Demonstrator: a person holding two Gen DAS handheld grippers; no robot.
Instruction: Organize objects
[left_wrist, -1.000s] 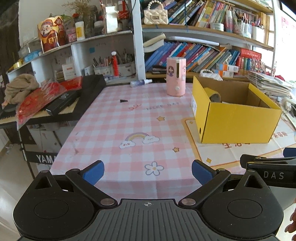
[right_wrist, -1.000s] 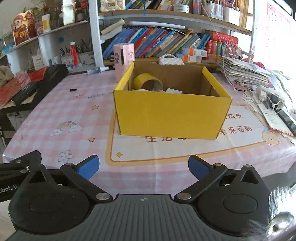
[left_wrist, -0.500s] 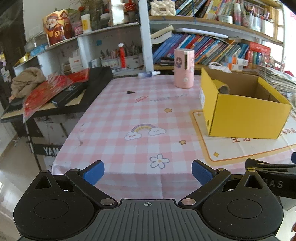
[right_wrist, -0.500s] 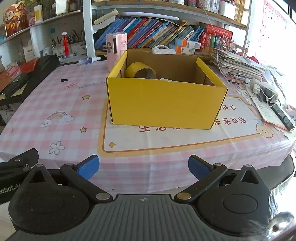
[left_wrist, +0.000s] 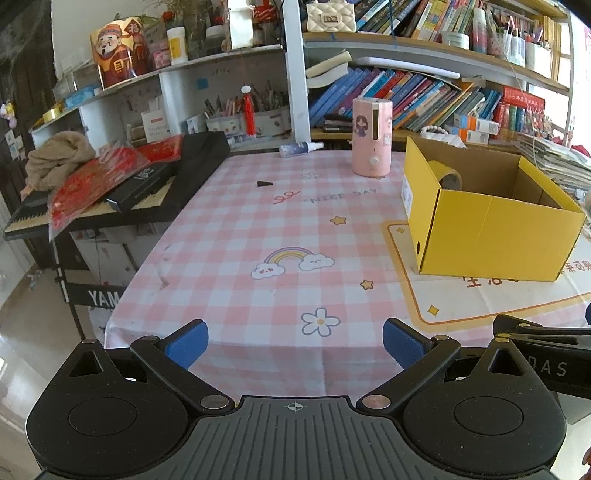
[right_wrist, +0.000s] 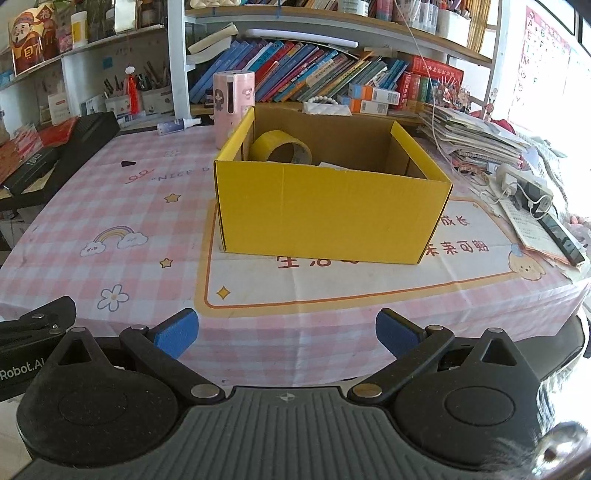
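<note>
Pink-and-white checked cloth covers the table (left_wrist: 236, 236), printed with a rainbow, stars, flowers and the words "NICE DAY". Behind the table, at the far side, stands a bookshelf (right_wrist: 317, 74) packed with leaning books.

Yellow cardboard box (right_wrist: 332, 218), top open, sits on a pale orange-bordered mat (right_wrist: 369, 280) on the right half of the table. In the left wrist view the box (left_wrist: 491, 229) lies far and to the right of the gripper; in the right wrist view it stands dead ahead, well apart from the fingertips, across a strip of bare mat.

Inside the box, leaning in the far left corner, a roll of yellow tape (right_wrist: 280, 147); some white item lies beside it, too hidden to identify.

Pink cylindrical canister (left_wrist: 371, 138) with a cartoon girl stands upright, just beyond the box's far left corner. A small spray bottle (left_wrist: 301, 148) lies on its side at the table's far edge. A small black triangular piece (left_wrist: 264, 183) lies alone on the cloth, left of centre.

Left gripper (left_wrist: 295, 341): blue-padded fingers spread wide, nothing between them, at the near table edge.
Right gripper (right_wrist: 286, 332): fingers likewise spread wide, nothing held, at the near edge facing the box.
</note>
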